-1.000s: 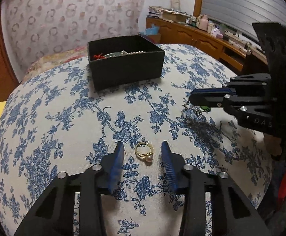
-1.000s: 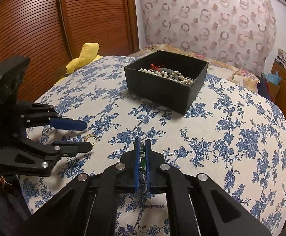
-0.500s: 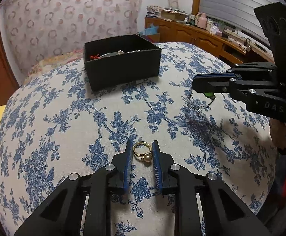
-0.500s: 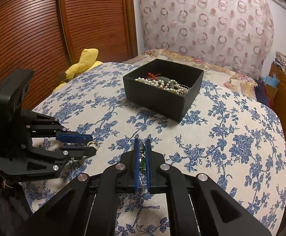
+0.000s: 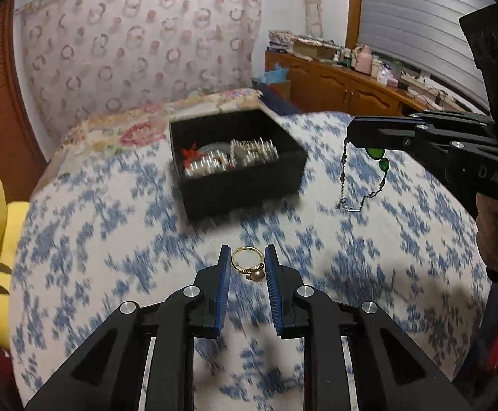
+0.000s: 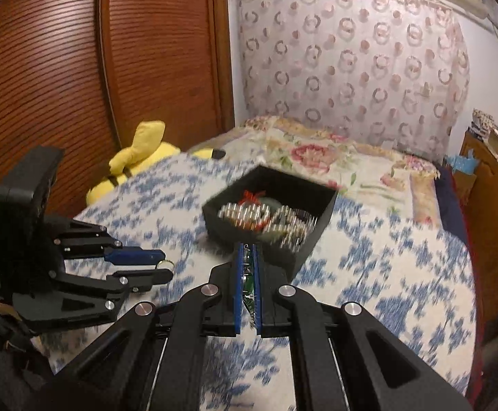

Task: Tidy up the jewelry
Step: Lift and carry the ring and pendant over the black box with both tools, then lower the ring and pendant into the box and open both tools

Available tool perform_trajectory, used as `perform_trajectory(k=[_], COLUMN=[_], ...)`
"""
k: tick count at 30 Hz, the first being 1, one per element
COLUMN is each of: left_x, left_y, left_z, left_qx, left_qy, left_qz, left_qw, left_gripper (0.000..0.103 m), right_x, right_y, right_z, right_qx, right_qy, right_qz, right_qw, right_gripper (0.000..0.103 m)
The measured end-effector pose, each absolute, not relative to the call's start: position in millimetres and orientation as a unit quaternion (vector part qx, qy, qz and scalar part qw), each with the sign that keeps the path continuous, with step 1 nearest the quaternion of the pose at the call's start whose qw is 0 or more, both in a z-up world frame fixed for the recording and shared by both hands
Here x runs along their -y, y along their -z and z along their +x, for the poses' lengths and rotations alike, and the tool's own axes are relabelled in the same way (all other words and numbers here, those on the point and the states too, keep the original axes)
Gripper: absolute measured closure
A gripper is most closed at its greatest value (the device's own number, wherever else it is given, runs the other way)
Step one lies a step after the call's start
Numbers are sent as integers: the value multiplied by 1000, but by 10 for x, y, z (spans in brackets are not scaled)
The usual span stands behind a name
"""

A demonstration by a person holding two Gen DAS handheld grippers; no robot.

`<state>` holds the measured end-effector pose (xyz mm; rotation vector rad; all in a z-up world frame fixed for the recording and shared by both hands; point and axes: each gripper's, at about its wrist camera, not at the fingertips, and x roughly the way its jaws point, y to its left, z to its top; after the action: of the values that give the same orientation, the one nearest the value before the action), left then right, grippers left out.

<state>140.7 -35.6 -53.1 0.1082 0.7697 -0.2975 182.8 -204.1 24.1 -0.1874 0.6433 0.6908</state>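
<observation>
My left gripper (image 5: 247, 260) is shut on a gold ring with a pearl (image 5: 247, 263) and holds it above the blue-flowered cloth; the ring also shows in the right wrist view (image 6: 164, 265). My right gripper (image 6: 247, 257) is shut on a chain bracelet with green stones (image 5: 375, 154), which dangles from it in the air, to the right of the box. The black jewelry box (image 5: 242, 185) stands ahead of both grippers, open, with pearl strands and a red piece inside; it also shows in the right wrist view (image 6: 269, 212).
A yellow plush toy (image 6: 139, 157) lies at the left edge of the bed. A wooden sliding door (image 6: 77, 68) is on the left. A wooden dresser (image 5: 344, 89) with clutter stands on the right. The patterned curtain (image 5: 139, 41) hangs behind the bed.
Both grippers have risen off the cloth and moved toward the box. The left shut on the ring and lifted it. The bracelet now hangs free from the right gripper.
</observation>
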Motion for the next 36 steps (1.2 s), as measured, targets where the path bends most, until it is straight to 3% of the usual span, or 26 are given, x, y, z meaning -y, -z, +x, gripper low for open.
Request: perform_trajectory(k=[11,28,31,36], left_x=[305,283,284,296], left_y=[220,360,368,380], left_z=[1961,2446,2467,2674], left_qx=[-348,-360,-357,-355], left_qy=[124,112,113,112], left_qz=[40,21,22,25], left_qw=[928,926,927,928], left_gripper=[84,84,84,84], right_x=[1846,1815,1868,1963], right_y=[-506,-177,-167,-217], right_z=[2296,2743,2748,2712], right_qx=[-288,-338,-339,-335], right_qy=[-320,-308,-305,-300], right_qz=[-94,-68,-61,-53], right_qw=[898,886,888,892], right_gripper=[97,96,89,88])
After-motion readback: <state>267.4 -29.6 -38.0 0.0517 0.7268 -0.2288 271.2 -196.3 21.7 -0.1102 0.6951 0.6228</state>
